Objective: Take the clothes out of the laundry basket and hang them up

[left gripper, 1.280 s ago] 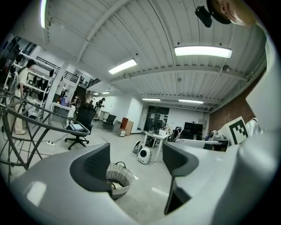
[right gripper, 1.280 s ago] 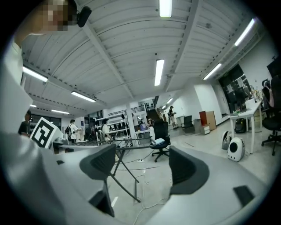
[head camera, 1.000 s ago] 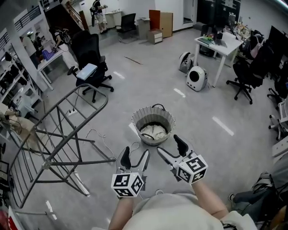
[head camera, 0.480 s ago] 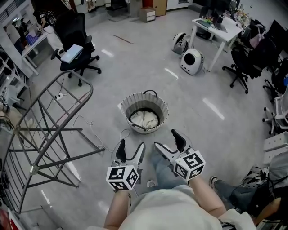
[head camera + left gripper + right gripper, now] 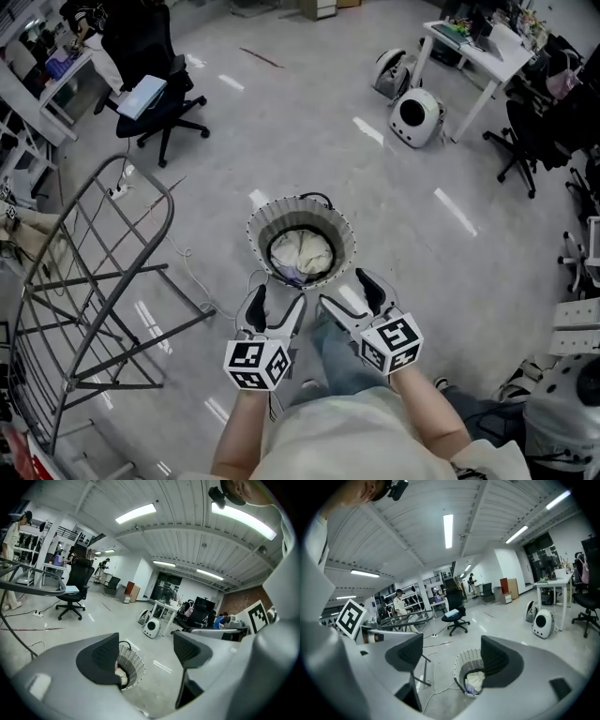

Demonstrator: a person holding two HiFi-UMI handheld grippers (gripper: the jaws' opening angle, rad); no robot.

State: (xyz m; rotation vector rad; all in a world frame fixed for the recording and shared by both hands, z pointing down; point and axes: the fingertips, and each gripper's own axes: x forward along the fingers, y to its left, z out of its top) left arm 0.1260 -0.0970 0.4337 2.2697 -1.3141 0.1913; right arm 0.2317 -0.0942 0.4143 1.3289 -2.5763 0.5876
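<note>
Both grippers are drawing nearer the laundry basket than they were a second ago, when it was sitting well ahead of them. Now it is lying just beyond their tips. The left gripper and the right gripper are being held side by side and tilted a little downward. Each has its jaws standing wide apart with nothing between them. I would guess this is so that either can go straight in for a first piece. The clothes, a pale crumpled heap, are all lying inside the basket, none lifted yet. The drying rack is standing bare, well apart on the person's left, waiting for them. The head view is looking down into the basket and taking in the rack's whole frame. The right gripper view is showing instead the basket's ribbed wall from the side, and a person standing beyond the rack. The left gripper view is half hiding the basket behind one jaw.
</note>
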